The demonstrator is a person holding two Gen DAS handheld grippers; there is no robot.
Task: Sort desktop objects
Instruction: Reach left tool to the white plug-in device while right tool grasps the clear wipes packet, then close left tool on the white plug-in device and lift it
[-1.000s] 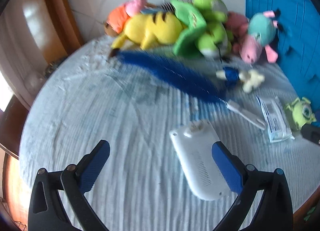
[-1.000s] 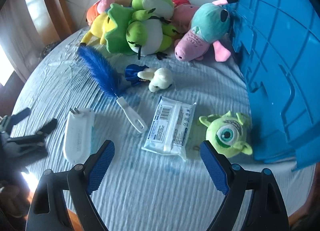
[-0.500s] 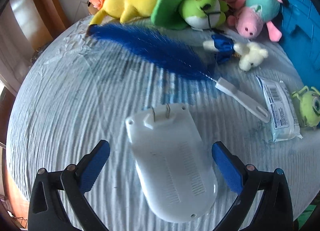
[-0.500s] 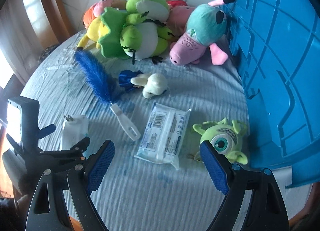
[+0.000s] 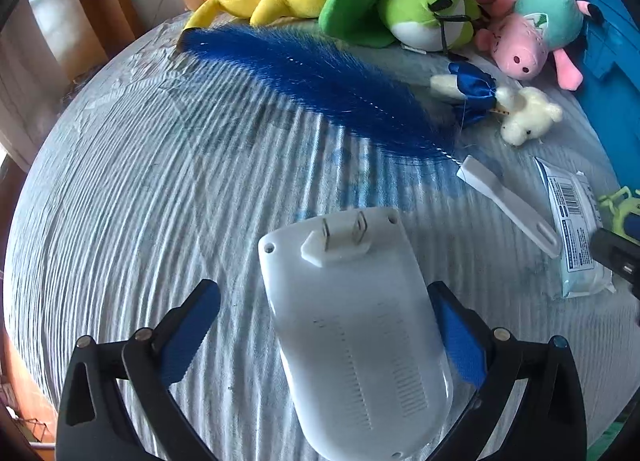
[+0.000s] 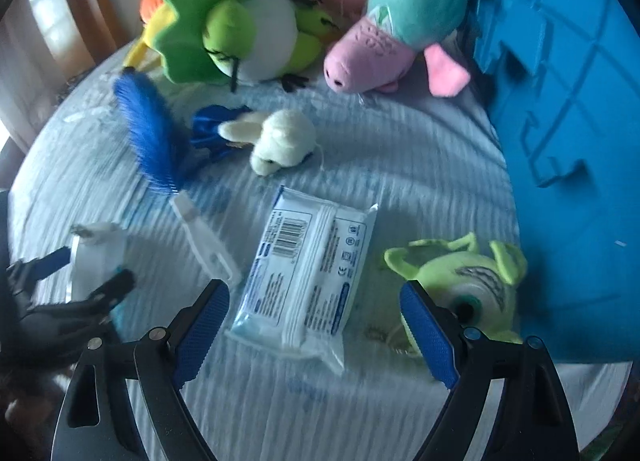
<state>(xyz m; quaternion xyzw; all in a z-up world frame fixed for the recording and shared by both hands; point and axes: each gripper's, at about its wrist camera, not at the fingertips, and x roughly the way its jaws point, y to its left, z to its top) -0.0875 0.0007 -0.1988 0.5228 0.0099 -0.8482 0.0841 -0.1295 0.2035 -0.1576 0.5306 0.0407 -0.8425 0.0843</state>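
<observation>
white plug-in device (image 5: 352, 325) lies between wide-open left hand-held gripper (image 5: 324, 337) fingers (right pad possibly touching); right hand-held gripper (image 6: 316, 333) open, empty, over wipes pack (image 6: 308, 273).

White plug-in device (image 5: 352, 333) flat, prongs up. Blue feather duster (image 5: 320, 81) with white handle beside it. Wipes pack (image 6: 308, 277) barcode up, centre. One-eyed green plush (image 6: 468, 289) right; white plush (image 6: 280, 141) behind; plush pile (image 6: 248, 17) at back.
</observation>
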